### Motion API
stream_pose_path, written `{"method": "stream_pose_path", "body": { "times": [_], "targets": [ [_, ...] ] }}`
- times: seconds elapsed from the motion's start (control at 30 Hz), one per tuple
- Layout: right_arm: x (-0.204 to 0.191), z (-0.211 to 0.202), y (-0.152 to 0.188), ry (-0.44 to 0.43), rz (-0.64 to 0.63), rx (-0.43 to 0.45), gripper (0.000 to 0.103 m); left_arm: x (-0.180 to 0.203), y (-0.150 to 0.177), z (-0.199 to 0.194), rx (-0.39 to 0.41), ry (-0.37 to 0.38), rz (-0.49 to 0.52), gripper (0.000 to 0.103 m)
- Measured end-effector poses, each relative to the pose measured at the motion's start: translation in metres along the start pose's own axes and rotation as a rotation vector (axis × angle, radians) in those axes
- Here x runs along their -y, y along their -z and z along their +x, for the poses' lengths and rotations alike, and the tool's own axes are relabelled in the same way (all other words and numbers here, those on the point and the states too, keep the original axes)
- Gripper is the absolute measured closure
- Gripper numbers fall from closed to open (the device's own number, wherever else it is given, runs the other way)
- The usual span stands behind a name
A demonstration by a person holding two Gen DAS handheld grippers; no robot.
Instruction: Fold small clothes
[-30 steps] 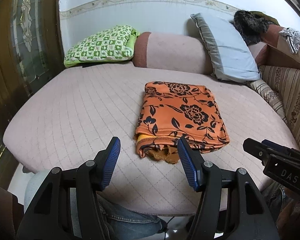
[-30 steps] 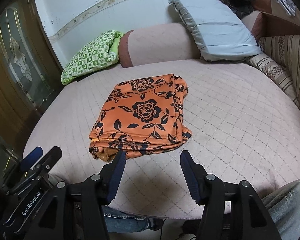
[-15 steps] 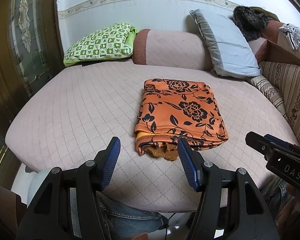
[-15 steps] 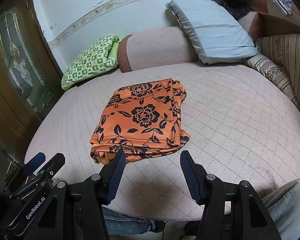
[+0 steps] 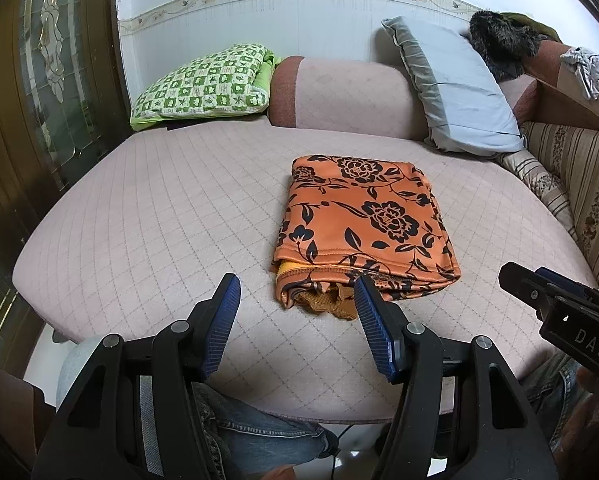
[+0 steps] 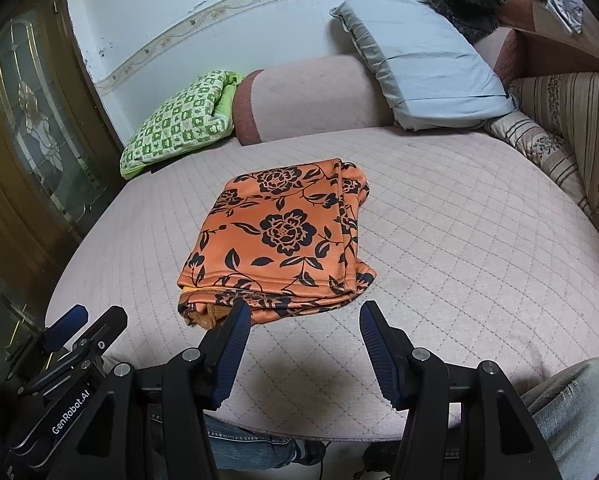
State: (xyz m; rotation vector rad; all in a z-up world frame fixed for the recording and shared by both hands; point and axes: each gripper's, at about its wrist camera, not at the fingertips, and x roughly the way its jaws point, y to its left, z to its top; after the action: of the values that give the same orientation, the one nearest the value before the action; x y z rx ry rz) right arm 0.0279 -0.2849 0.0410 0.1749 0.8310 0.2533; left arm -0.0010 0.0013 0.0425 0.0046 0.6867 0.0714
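Orange with black flowers, the small garment (image 5: 363, 228) lies on the pink quilted cushion (image 5: 159, 216), already folded into a compact rectangle with its layered edges toward me. I judge the fold as good as done; at most the mustard lining poking out at the near corner wants tucking. My left gripper (image 5: 295, 304) hangs just short of that near edge, jaws spread wide, nothing in them. My right gripper (image 6: 303, 332) is the same: wide apart, empty, its left finger just in front of the garment's near edge. Containers? I see none, no basket or drawer, only pillows: a green checked pillow (image 5: 203, 80) and a grey pillow (image 6: 423, 64) at the back.
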Motion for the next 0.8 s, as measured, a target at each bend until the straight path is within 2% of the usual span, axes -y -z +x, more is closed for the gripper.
{"method": "stream_pose_path", "body": {
  "times": [0.8],
  "targets": [
    [0.0001,-0.0003,-0.0003,0.002,-0.001,-0.003,0.048,-0.0013,0.0003,0.0043,-0.009,-0.004,0.005,0.044]
  ]
}}
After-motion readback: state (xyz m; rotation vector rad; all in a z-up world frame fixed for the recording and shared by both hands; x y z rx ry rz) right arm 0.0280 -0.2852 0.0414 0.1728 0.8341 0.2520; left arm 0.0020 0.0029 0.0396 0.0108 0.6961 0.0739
